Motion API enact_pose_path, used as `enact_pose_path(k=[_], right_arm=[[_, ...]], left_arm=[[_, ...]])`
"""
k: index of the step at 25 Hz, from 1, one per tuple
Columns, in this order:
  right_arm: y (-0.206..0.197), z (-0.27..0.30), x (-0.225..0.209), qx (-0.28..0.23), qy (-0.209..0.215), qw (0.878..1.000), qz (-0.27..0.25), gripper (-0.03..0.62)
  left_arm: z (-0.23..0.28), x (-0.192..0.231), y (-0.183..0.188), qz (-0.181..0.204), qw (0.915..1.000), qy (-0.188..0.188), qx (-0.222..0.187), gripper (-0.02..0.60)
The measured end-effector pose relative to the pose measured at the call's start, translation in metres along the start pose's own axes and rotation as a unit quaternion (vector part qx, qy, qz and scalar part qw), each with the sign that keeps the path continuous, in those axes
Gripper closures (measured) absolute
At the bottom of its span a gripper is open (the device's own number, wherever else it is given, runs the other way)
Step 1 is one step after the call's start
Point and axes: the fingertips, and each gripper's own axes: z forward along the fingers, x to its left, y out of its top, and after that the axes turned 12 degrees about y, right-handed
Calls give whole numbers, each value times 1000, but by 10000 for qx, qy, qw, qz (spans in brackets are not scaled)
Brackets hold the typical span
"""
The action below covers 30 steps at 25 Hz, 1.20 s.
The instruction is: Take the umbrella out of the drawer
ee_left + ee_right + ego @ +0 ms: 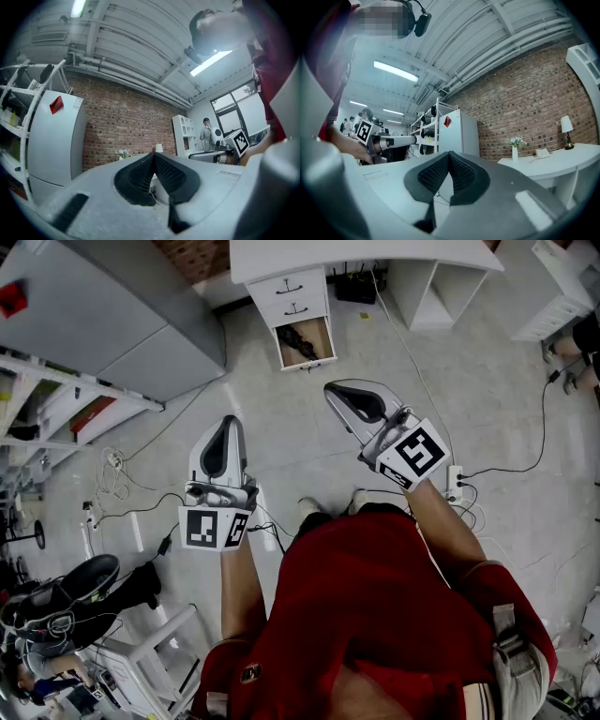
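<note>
Pale floor (281,418) fills most of the head view, with a white bench (356,254) along the far edge and a drawer unit (295,292) set under it. The lowest drawer (324,359) is seen pulled out toward the person, and the umbrella (302,340) lies inside it as a dark bundle, untouched and well apart from both grippers.

Both forearms are held forward from a red-shirted torso (375,615), roughly level. The left gripper (225,432) is pointed straight ahead. The right gripper (345,397) is carried further forward and angled inward toward the drawer, so it is the nearer of the two to the drawer front. In the left gripper view the fingers (140,176) are shown pressed together with nothing between them; in the right gripper view the fingers (433,176) are likewise closed on nothing.

A stretch of open floor is left between the fingertips and the drawer's front edge. This room is bounded on the left by a grey cabinet (122,315) and a shelving rack (56,399). On the right it is crossed by a cable (412,362) that runs down from the bench toward a power strip (456,482) beside the right forearm. Looser cables (112,474) lie on the floor left of the left gripper.
</note>
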Motion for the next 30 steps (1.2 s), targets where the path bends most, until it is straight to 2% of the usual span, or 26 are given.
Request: enact_pose_path(k=[9,19,23,30], right_arm=[[-1,-35,-28,-117,-100,9998,105,582],[-6,-81,-67,-165,-8,9996,243,582],[-11,-79,-77,-135,37,9995,286,582],[-14,-49,-100,-49,84,9999,141,582]], left_arm=[[19,-28,-3,81,9999,73,37,578],[43,-58,-3,289,9989,352,100,578],[46,-53,-7,306,9983,468,176,578],[73,-20,-15,316,9980,533,146,578]])
